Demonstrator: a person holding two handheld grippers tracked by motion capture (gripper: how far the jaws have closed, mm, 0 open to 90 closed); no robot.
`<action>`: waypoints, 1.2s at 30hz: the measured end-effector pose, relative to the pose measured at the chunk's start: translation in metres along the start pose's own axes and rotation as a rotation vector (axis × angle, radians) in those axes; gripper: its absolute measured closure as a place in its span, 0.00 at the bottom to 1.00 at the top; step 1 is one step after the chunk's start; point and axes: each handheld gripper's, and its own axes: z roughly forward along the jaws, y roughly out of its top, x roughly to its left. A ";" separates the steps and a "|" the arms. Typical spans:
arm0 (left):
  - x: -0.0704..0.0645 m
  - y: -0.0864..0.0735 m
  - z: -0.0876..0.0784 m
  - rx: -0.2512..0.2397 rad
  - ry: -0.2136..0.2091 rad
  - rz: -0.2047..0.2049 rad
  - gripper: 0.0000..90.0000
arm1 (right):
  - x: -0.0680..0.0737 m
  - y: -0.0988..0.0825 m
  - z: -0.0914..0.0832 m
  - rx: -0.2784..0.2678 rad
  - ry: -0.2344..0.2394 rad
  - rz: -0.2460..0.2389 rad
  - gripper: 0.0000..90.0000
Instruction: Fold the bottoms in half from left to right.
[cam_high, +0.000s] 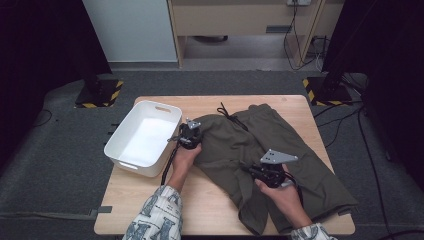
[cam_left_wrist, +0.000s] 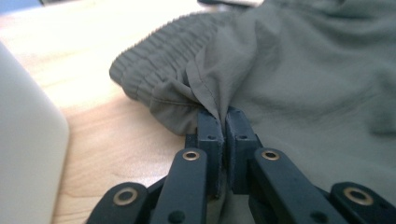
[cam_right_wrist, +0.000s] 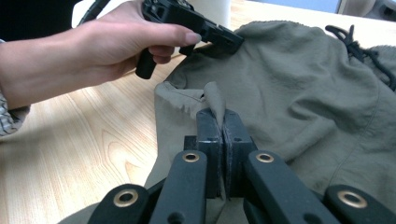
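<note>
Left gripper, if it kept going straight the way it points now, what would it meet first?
The left gripper is shut on the olive shorts; straight on it probably meets their ribbed waistband, then bare table.

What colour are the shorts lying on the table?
The shorts are olive green, with a dark drawstring; the high view shows them best.

Shorts (cam_high: 280, 145) spread on the table (cam_high: 210, 200), pinched at the near left edge by both claws. Left claw (cam_high: 192, 131) at the waistband corner, tub (cam_high: 144, 137) just to its left. Right claw (cam_high: 254, 171) nearer the person, right of the left claw, drawstring (cam_high: 231, 116) beyond both.
</note>
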 end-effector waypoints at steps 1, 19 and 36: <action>0.000 0.002 -0.005 -0.009 -0.006 0.000 0.96 | 0.001 0.001 -0.001 -0.003 0.000 -0.002 0.98; 0.012 0.027 -0.054 -0.082 -0.025 0.031 0.96 | 0.000 0.043 -0.033 -0.038 -0.078 -0.033 0.98; 0.016 0.036 -0.072 -0.115 -0.048 0.048 0.96 | -0.051 0.026 -0.031 0.041 -0.181 -0.064 0.99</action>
